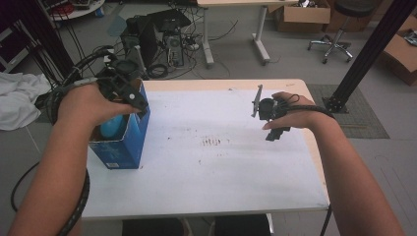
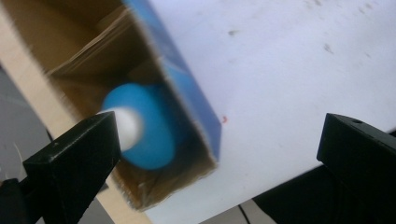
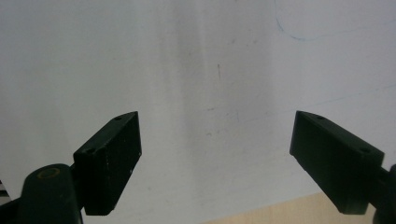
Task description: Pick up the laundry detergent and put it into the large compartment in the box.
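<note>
An open-topped blue cardboard box (image 1: 123,147) stands at the left edge of the table. Inside it lies a blue bottle (image 1: 110,127) with a white cap. My left gripper (image 1: 133,96) hangs just above the box's top, held from the left. In the left gripper view the jaws of the left gripper (image 2: 219,144) stand wide open, with the box (image 2: 187,88), the bottle (image 2: 149,135) and its cap (image 2: 128,126) blurred below them and nothing between the pads. My right gripper (image 1: 276,133) hovers over the right part of the white table top (image 1: 211,172). The right gripper (image 3: 215,154) is open and empty.
The white sheet (image 3: 210,70) bears faint marks and a reddish smudge (image 1: 211,141) in the middle. Behind the table are a computer tower (image 1: 172,44), cables, a desk and a stool (image 1: 339,29). A black post (image 1: 369,54) rises at the right; white cloth (image 1: 17,98) lies far left.
</note>
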`<state>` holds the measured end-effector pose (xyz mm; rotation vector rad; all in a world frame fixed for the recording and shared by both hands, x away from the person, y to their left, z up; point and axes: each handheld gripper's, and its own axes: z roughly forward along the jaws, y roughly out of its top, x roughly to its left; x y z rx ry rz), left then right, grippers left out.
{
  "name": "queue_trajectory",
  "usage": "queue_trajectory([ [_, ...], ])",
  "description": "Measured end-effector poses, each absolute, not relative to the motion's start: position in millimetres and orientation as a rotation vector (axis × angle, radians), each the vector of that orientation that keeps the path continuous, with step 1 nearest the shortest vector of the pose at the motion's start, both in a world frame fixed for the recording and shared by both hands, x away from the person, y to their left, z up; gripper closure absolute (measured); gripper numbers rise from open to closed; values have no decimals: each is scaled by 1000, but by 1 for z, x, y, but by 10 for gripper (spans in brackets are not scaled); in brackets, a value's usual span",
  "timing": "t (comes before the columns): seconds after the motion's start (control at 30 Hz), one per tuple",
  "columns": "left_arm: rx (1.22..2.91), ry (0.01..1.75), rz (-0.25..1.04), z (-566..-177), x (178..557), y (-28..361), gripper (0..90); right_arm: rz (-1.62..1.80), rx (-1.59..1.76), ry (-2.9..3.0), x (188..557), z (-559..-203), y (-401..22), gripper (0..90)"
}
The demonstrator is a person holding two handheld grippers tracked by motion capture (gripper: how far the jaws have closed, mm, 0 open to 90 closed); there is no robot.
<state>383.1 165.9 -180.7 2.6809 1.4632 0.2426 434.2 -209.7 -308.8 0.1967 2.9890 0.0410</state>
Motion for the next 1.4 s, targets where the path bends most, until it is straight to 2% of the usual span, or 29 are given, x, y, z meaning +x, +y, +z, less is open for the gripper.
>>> queue_trajectory([
  [0.3, 2819, 1086, 158, -182, 371, 131, 1, 8, 162, 2992, 431, -305, -204, 166],
  [0.7, 2964, 781, 94, -199, 363, 105, 1, -12, 129, 2999, 427, -304, -200, 166],
  [1.1, 3088, 351, 28, -226, 342, 74, 1, -13, 119, 2994, 423, -300, -200, 166],
  [1.27, 3092, 236, -33, -232, 336, 66, 1, -16, 120, 2994, 423, -300, -201, 166],
  [1.4, 3114, 210, -25, -237, 335, 65, 1, -15, 124, 2995, 423, -300, -201, 165],
])
